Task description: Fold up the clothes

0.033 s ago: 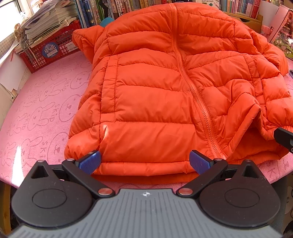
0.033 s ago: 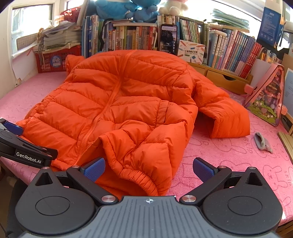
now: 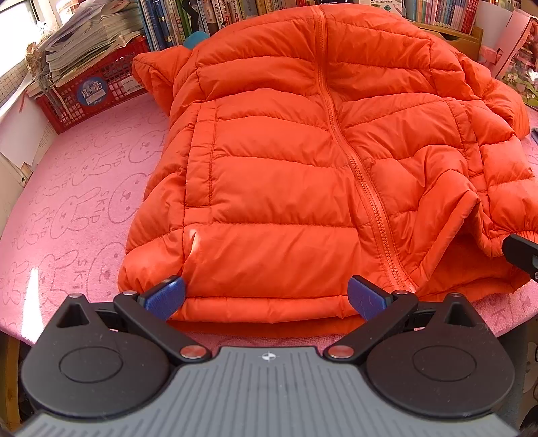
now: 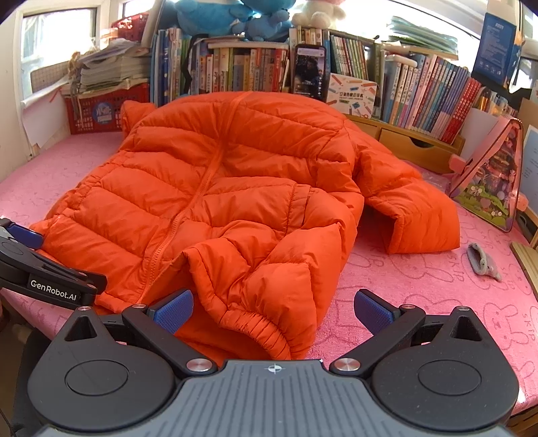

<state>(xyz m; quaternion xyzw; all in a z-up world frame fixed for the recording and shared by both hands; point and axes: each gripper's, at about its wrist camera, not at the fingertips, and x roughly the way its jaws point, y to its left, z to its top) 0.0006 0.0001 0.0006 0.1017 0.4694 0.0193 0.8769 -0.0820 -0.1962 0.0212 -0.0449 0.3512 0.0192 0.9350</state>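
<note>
Jacket [image 4: 215, 188] lies before books [image 4: 433, 97], near sock [image 4: 482, 262].

Pretty cluttered bench with a pink bunny-print cover [image 4: 420, 285]

At the back there's a row of books [image 4: 433, 97], a phone [image 4: 309, 72] propped upright against them, blue plush toys [image 4: 232, 16] on top, and a red crate [image 3: 97, 90] stacked with magazines on the left. Small grey pouch [image 4: 482, 262] lying on the right, near a pink triangular stand [image 4: 491, 188].
</note>
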